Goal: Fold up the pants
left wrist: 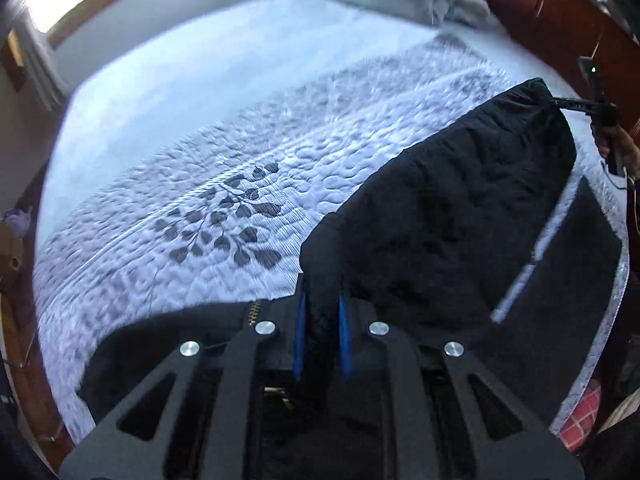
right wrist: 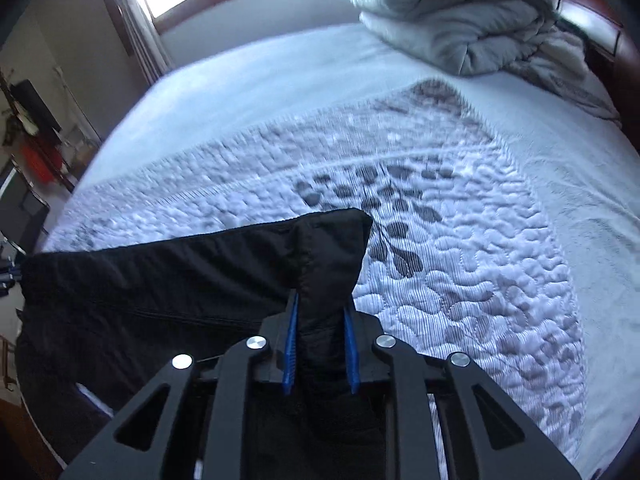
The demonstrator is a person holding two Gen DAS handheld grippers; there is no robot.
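The black pants hang stretched between the 2 grippers above the quilted mattress, long axis running left to right. The left gripper pinches 1 bunched end of the cloth, and the right gripper clamps the other corner. A lower part lies on the near right of the bed. Neither hand is nearer; both must carry the held edge together.

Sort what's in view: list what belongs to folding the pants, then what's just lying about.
Belongs to the job:
black pants
left tool, shut on the pants
right tool, shut on the pants
quilted bed cover, the work surface

Lying about:
bundled grey duvet
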